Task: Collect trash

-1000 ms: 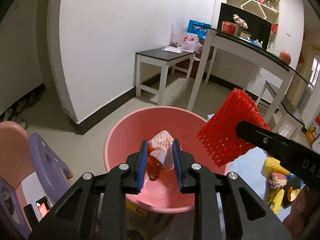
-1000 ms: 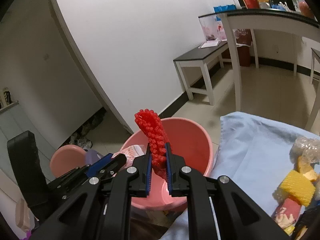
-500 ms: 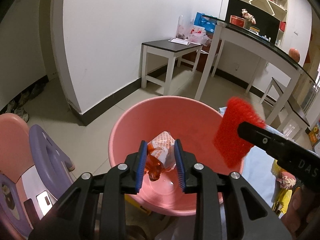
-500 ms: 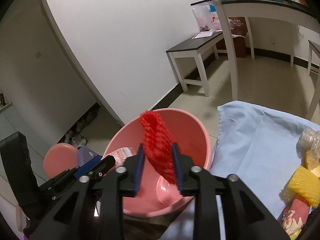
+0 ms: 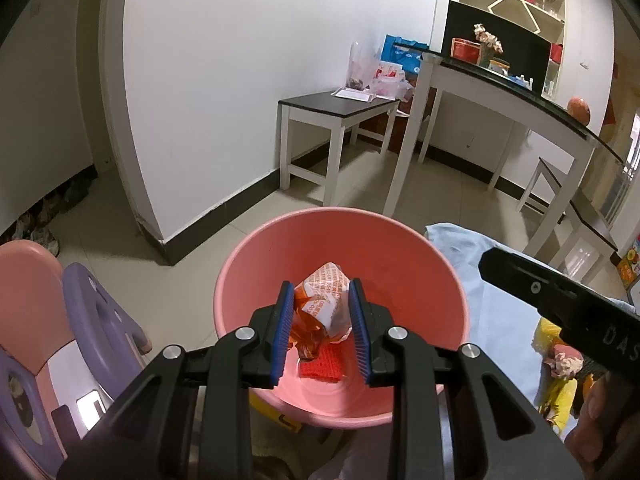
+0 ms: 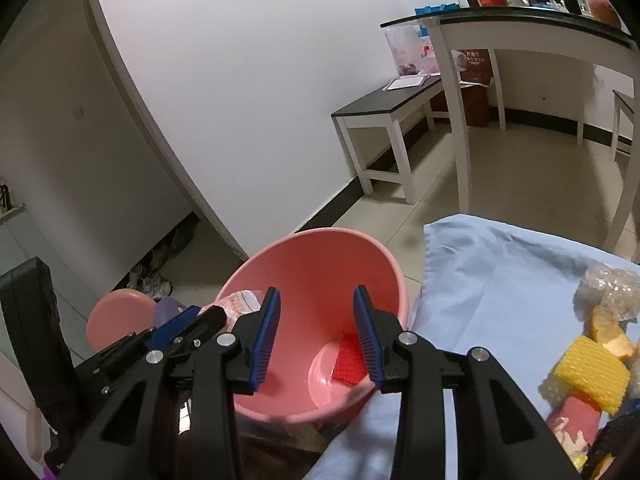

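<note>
trash drop underway: our right hand-held gripper (image 6: 316,334) gapes empty, red mesh (image 6: 350,358) lying in the pink basin (image 6: 394,276); our left hand-held gripper (image 5: 320,330) seemingly grips the wrapper (image 5: 326,304), release next.

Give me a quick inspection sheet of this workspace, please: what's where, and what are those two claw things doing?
Surface: light blue cloth over the work surface, beside the basin.
Job's things: pink basin with red foam net lying at its bottom; orange-and-white wrapper.
Clutter: yellow foam net and bubble wrap on the cloth.
Grippers: left gripper shut on the wrapper above the basin; right gripper open, empty.
Cables: nothing seen.
Surroundings: white bench, glass-topped table, tiled floor.
</note>
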`<move>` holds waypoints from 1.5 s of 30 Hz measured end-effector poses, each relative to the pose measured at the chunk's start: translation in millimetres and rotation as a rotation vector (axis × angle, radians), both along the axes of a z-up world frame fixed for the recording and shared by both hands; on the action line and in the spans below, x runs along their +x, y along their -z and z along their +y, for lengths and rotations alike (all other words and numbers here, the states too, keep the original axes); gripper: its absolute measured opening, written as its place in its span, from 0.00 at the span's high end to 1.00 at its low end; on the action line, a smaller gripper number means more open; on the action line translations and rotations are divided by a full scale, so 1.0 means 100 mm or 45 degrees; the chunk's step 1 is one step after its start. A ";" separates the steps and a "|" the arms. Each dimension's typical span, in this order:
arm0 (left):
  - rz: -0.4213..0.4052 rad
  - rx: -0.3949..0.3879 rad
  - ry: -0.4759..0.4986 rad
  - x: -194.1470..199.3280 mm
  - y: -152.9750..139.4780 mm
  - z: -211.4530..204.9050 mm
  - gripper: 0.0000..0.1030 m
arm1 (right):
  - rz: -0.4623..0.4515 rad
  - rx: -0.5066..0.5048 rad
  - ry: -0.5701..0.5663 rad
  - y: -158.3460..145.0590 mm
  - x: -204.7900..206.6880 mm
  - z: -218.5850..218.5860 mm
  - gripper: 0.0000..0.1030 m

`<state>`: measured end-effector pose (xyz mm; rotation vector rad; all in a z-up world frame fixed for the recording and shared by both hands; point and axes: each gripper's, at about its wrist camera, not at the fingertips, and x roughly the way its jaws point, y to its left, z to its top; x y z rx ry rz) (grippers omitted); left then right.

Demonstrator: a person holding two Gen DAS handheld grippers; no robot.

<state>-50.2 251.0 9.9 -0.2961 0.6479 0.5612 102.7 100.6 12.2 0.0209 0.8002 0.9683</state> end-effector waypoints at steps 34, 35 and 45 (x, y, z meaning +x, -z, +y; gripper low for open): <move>-0.184 -0.069 0.438 0.16 -0.30 -1.16 0.73 | -0.165 -0.109 0.483 -0.09 -0.28 -2.67 0.56; -0.179 -0.054 0.409 0.16 -0.30 -1.11 0.73 | -0.159 -0.109 0.490 -0.08 -0.27 -2.70 0.56; -0.076 0.006 0.161 0.22 -0.16 -0.44 0.66 | -0.130 -0.119 0.467 -0.01 -0.24 -2.62 0.56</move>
